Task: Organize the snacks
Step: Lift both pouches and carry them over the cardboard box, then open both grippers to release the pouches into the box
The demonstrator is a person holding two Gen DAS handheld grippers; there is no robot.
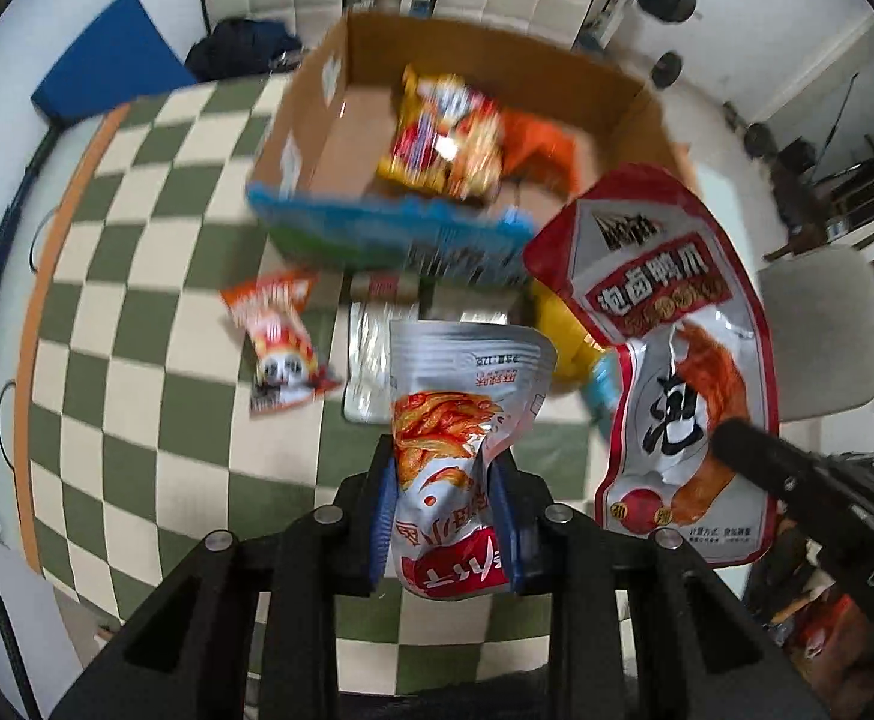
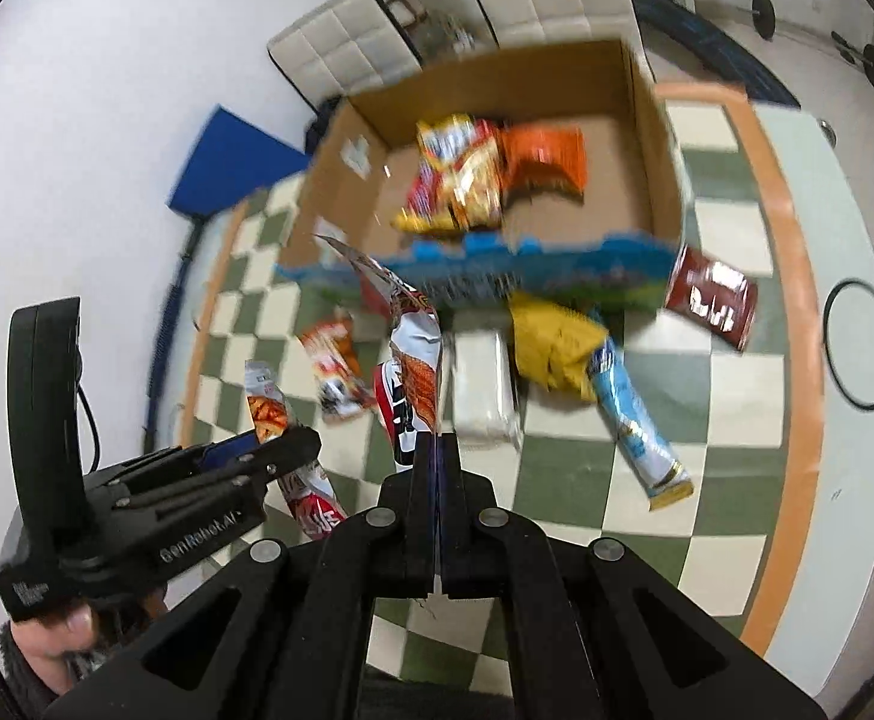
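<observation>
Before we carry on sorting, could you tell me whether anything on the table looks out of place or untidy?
Yes. Several snacks lie loose outside the box: a yellow bag and a blue packet overlapping in a heap, a brown packet askew by the box corner, and an orange packet alone on the cloth.

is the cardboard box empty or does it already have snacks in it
Not empty. The cardboard box is open on top, and a yellow-red snack bag and an orange bag lie on its floor.
</observation>
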